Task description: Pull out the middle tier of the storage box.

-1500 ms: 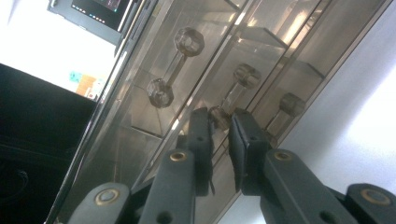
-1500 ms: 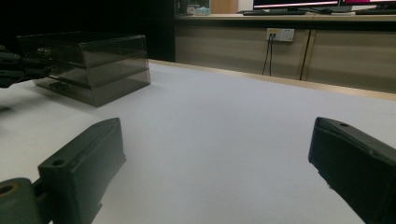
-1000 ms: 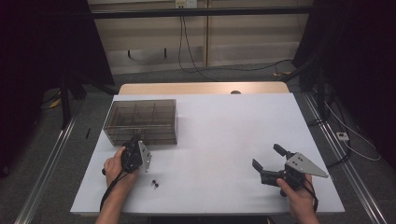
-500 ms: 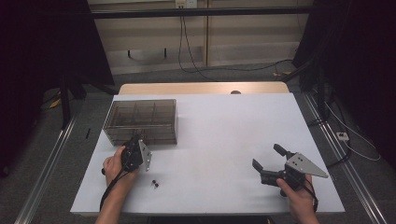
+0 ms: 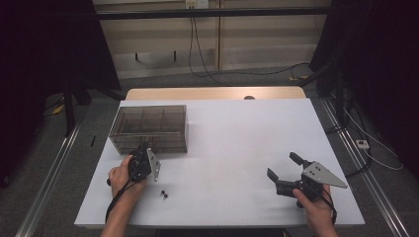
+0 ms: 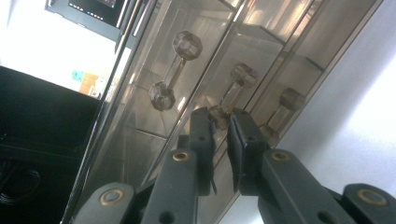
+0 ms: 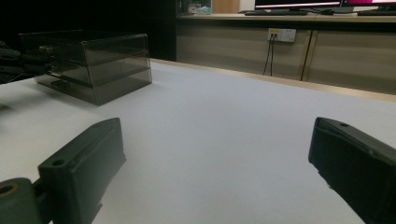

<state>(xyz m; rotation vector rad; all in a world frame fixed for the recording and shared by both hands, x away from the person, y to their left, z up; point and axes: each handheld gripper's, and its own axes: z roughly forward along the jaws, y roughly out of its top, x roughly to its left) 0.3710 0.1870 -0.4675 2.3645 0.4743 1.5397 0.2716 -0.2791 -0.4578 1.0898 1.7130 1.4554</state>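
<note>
While the left claw (image 5: 146, 150) sits tight against the near front of the smoky plastic drawer box (image 5: 148, 127) in the high view, the right claw (image 5: 282, 169) rests well apart on the white table (image 5: 237, 143), jaws spread wide, nothing between them. Two small dark bits (image 5: 162, 193) lie just behind and beside the left claw, toward the person; too small to identify. Left gripper view: left claw (image 6: 223, 126) jaws nearly together, pinched on the middle drawer knob (image 6: 232, 93), a clear dumbbell-shaped pull; its near end sits right at the pad tips. Two more knobs flank it, one (image 6: 175, 70) to one side and another (image 6: 280, 109) to the other, both just beside the jaws and untouched. Right gripper view: right claw (image 7: 215, 158) jaws far apart over bare table, drawer box (image 7: 93, 65) far ahead and off to the left. Handling call: box looks light, rigid, thin-walled acrylic, so it will likely slide on the table when the drawer is pulled unless braced. Knob is hard, glossy, slippery and small; grip the narrow waist between the two bulbs, not the rounded end, and pull straight out to avoid snapping it or cocking the drawer.
</note>
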